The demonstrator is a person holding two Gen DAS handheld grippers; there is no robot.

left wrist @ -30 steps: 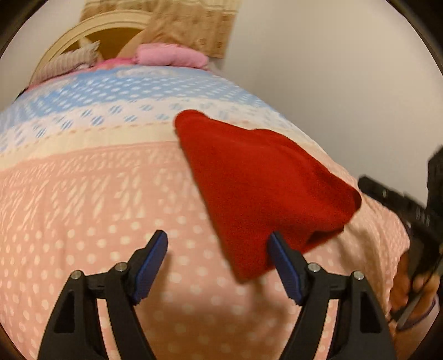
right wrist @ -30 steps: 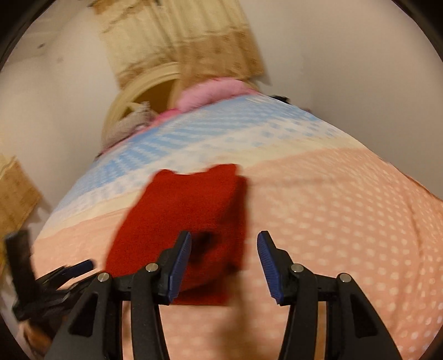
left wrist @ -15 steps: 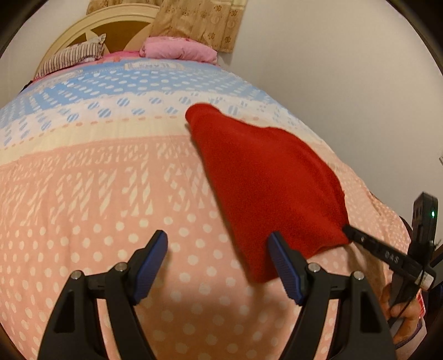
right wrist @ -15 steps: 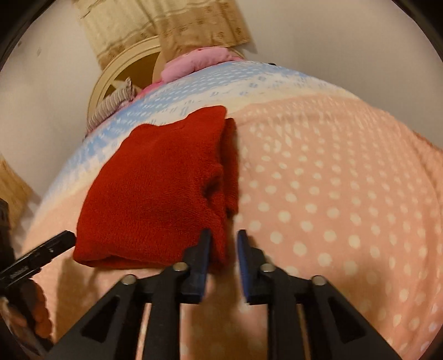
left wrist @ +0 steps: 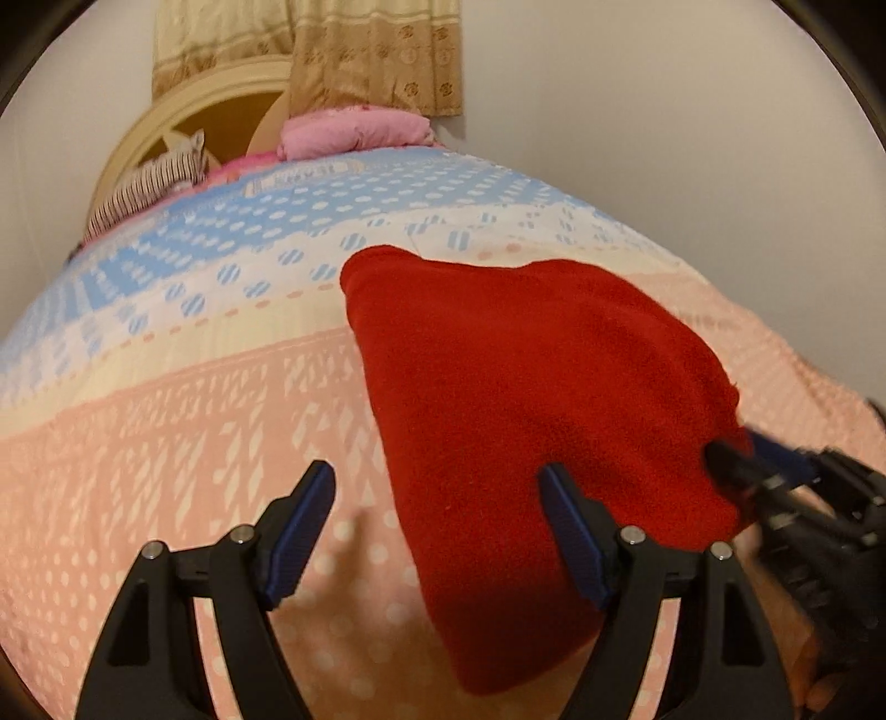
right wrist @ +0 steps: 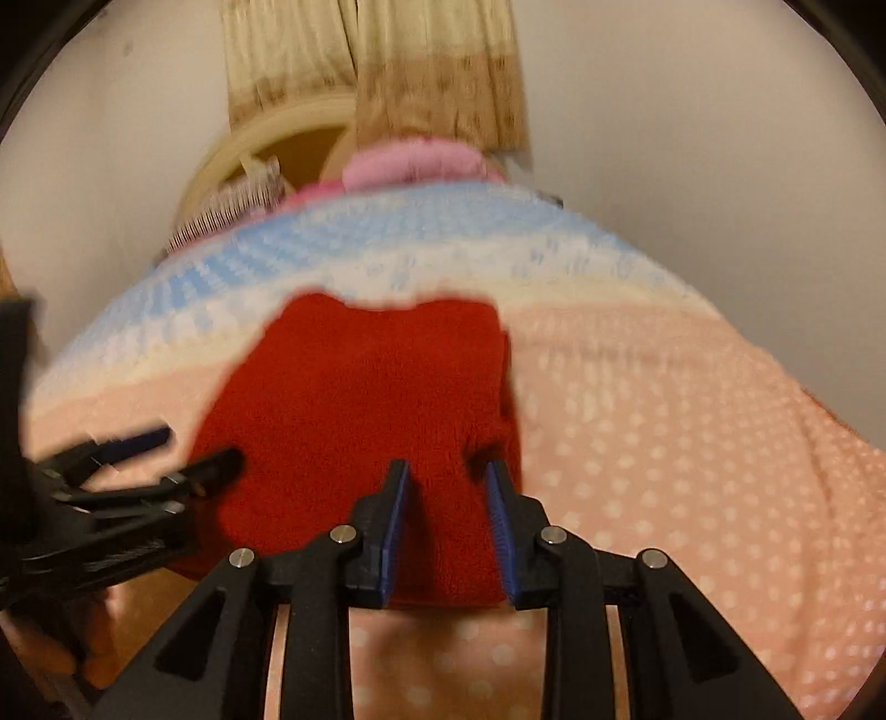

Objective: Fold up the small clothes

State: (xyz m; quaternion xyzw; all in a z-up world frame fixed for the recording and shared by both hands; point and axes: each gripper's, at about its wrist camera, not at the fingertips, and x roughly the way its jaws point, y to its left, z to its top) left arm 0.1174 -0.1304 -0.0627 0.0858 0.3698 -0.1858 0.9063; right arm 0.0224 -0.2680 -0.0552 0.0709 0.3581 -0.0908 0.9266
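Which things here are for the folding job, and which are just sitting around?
For the job:
red garment
left gripper, open beside it
right gripper, red cloth between its fingers

Just lying about:
pink pillow
striped pillow
curtain
dotted bedspread (the work surface)

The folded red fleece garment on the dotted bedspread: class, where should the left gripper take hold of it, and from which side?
Grip the near corner of the folded red fleece garment, coming in low from the bed's front edge. That corner lies thick and rounded between the open left gripper, while the right gripper has the opposite near edge between its fingers, so a matching hold probably keeps the fold even.
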